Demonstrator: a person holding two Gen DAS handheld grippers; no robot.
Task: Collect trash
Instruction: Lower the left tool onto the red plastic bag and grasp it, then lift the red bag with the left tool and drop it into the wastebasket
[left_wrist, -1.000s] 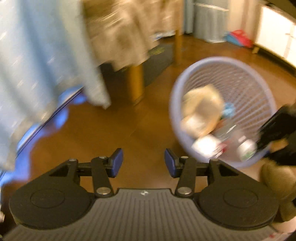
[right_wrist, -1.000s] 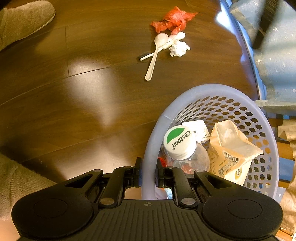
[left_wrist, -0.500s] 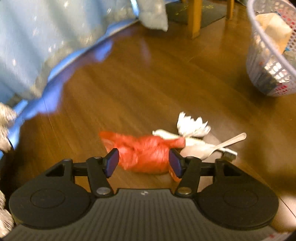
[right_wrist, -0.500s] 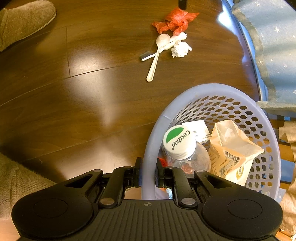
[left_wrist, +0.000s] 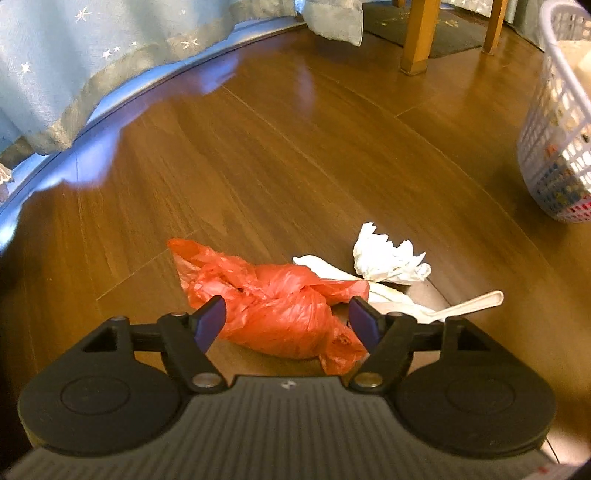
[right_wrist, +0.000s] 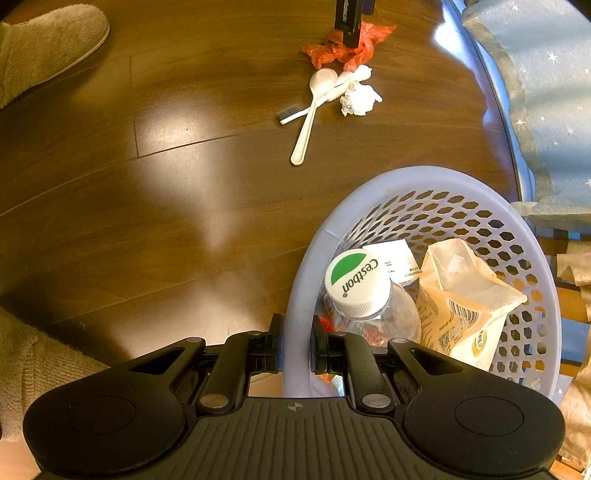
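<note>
You had your right tool (right_wrist: 296, 345) clenched on the near rim of the lavender mesh basket (right_wrist: 424, 177), which kept it steady and within reach on the floor while the other hand went for litter. Inside it already lay a clear bottle with a green-and-white cap (right_wrist: 357, 282), a crumpled paper pouch (right_wrist: 461, 299) and a printed slip.

Your left tool (left_wrist: 286, 323) pointed steeply down at the red plastic bag (left_wrist: 273, 299). Its jaws had just been opening and stood released on either side of the bag, the blue pads (left_wrist: 210, 321) not yet pressing it; I judge you widened them to take in the bulky wad.

The bag lay on the floor, well apart from the basket. Just beside it sat a crumpled white tissue (left_wrist: 388, 254), a white plastic spoon (right_wrist: 314, 107) and a toothbrush (right_wrist: 291, 115), the two crossed.

The floor (left_wrist: 295, 147) was glossy dark wood planks. A pale blue star-printed cloth (left_wrist: 92, 55) hung along one edge, and wooden furniture legs (left_wrist: 417, 37) stood beyond. A beige fleece slipper (right_wrist: 44, 48) rested in the right view.
</note>
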